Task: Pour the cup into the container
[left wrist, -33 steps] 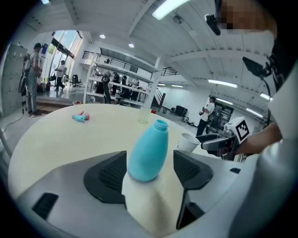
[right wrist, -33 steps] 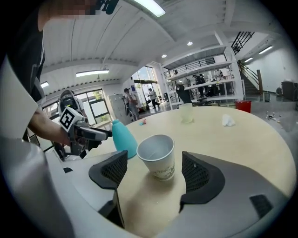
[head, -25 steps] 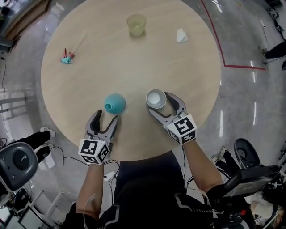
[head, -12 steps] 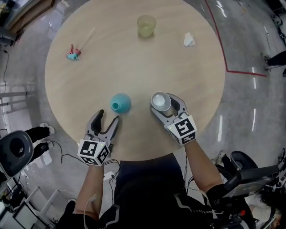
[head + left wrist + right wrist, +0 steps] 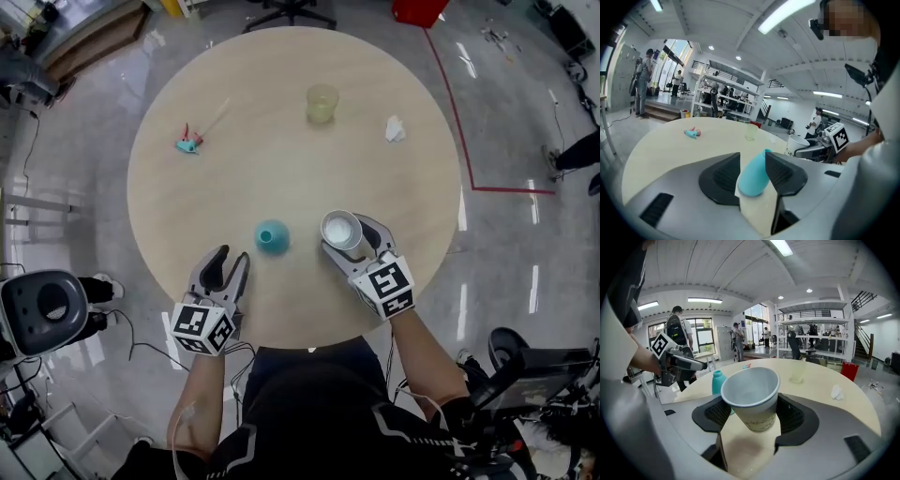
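- Clamped on a white paper cup [image 5: 340,228] with the right gripper [image 5: 349,240]: jaws just drawn in, pads against both sides, mouth up.
- Held over the near part of the round counter [image 5: 281,159], its bottom apparently just clear of the wood.
- Standing upright on the counter, just left of the cup in the head view: a teal container [image 5: 272,236], round-bellied, narrow mouth up, touching neither gripper.
- Hovering short of that container with the left gripper [image 5: 232,262], released: jaws just narrowed yet apart, nothing between the pads, the container only seen beyond the tips.
- Lying well apart across the far half of the counter: a pale yellow-green cup [image 5: 322,103], a crumpled tissue [image 5: 395,129], and a small teal-and-pink toy [image 5: 189,143] with a thin stick.
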### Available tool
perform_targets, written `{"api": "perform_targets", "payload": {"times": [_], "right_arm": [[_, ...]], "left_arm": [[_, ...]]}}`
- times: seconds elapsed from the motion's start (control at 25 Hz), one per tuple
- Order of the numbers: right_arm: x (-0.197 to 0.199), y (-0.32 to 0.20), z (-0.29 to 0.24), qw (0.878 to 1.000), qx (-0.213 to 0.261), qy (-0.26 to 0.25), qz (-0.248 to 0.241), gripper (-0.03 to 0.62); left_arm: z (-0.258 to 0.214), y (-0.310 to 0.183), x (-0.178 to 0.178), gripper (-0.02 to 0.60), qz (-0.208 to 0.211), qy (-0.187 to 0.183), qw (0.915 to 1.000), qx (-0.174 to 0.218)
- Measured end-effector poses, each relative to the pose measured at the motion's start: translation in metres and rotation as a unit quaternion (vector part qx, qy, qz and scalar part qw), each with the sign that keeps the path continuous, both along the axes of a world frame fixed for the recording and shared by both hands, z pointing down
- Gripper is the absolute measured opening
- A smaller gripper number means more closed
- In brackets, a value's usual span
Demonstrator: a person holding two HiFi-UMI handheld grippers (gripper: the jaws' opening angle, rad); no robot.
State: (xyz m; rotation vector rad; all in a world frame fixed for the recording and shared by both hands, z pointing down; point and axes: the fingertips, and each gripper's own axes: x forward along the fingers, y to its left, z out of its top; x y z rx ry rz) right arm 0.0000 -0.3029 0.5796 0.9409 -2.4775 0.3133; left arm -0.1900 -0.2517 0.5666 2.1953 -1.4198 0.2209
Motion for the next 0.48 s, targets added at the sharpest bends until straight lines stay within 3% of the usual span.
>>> {"api": "perform_targets", "payload": {"times": [0.08, 0.32, 0.48], "right_arm": [[-0.003, -0.004, -0.015, 1.000, 0.008, 0.006, -0.004, 0.307], [-0.022, -0.007, -0.043, 0.998, 0.022, 0.044, -0.029, 0.307], [-0.034, -0.004, -0.045, 0.996, 0.026, 0.069, -0.041, 0.307]], "left_arm": [[-0.009, -0.002, -0.003, 0.114, -0.010, 0.002, 0.9999, 0.010], [-0.036, -0.006, -0.014, 0.004, -0.030, 0.000, 0.9988, 0.038], [-0.036, -0.002, -0.017, 0.002, -0.039, -0.003, 0.9986, 0.036]]}}
